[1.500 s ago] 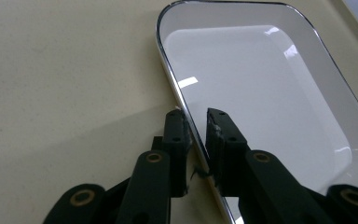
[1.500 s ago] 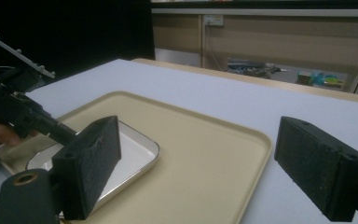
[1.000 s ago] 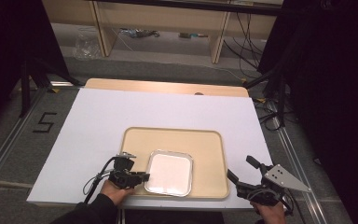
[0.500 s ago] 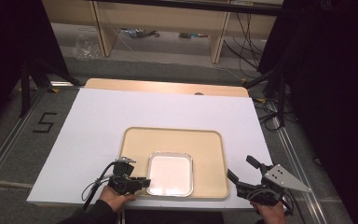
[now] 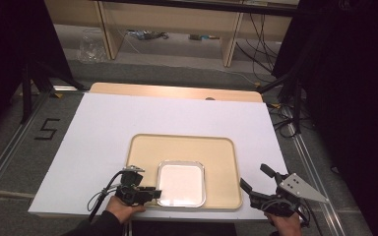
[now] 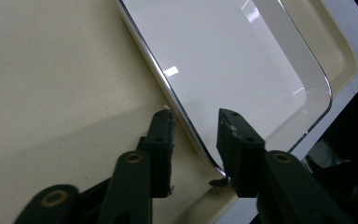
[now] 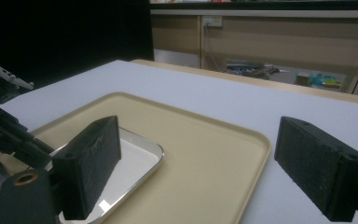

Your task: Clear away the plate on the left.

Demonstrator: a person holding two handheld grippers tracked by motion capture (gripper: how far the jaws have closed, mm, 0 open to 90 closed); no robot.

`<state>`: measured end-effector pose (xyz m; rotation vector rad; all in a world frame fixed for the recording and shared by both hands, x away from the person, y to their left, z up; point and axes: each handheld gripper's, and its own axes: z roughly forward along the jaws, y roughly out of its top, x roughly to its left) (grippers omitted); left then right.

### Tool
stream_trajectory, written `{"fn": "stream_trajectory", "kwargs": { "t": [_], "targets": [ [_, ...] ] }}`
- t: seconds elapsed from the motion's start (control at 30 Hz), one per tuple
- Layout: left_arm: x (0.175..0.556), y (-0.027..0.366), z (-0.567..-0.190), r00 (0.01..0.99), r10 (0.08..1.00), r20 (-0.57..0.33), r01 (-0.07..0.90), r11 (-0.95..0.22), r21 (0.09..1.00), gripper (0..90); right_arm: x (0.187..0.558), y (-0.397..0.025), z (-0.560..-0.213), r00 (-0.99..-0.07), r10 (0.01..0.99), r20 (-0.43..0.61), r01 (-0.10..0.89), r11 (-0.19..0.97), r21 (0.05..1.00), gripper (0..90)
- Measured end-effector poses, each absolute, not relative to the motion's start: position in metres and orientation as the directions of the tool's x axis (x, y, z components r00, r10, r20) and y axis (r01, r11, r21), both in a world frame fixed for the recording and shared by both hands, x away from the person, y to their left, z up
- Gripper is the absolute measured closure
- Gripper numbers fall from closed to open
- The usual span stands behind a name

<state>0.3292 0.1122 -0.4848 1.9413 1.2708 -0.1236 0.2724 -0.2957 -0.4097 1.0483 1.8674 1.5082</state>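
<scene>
Fingers [image 6: 161, 135] of my left gripper [image 5: 147, 192] were spread a little and straddled the chrome rim of the shallow white rectangular dish with rounded corners [image 5: 181, 183], one finger outside over the beige plastic tray [image 5: 187, 145], the other above the dish's white floor. I could not tell whether either pad touched the rim yet. That dish lay inside the tray, against its near edge and towards its near-left corner, and the tray sat near the bench's [image 5: 177, 113] front edge. From the fingers, the rim ran away forward, so the dish lay almost wholly beyond and to one side of them. My right gripper [image 5: 258, 187] hovered off the tray's near-right corner, fingers [image 7: 91, 163] wide apart, holding nothing, well apart from the dish. I judged the left hand the nearer one for the pinch.
</scene>
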Motion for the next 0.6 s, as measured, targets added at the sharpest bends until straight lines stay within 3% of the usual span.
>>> {"fn": "stream_trajectory", "kwargs": {
  "t": [0.17, 0.43, 0.6],
  "targets": [
    [0.332, 0.117, -0.479, 0.483, 0.746, -0.458, 0.807, -0.178, 0.563, 42.7, 0.273, -0.296, -0.410, -0.566, 0.822, 0.071, 0.246, 0.086, 0.965, 15.2],
    [0.334, 0.124, -0.470, 0.514, 0.705, -0.488, 0.787, -0.161, 0.596, 31.5, 0.271, -0.295, -0.409, -0.563, 0.822, 0.088, 0.268, 0.082, 0.960, 15.1],
    [0.334, 0.131, -0.464, 0.521, 0.717, -0.463, 0.756, -0.136, 0.640, 26.4, 0.271, -0.295, -0.409, -0.563, 0.821, 0.089, 0.271, 0.082, 0.959, 15.1]
  ]
}}
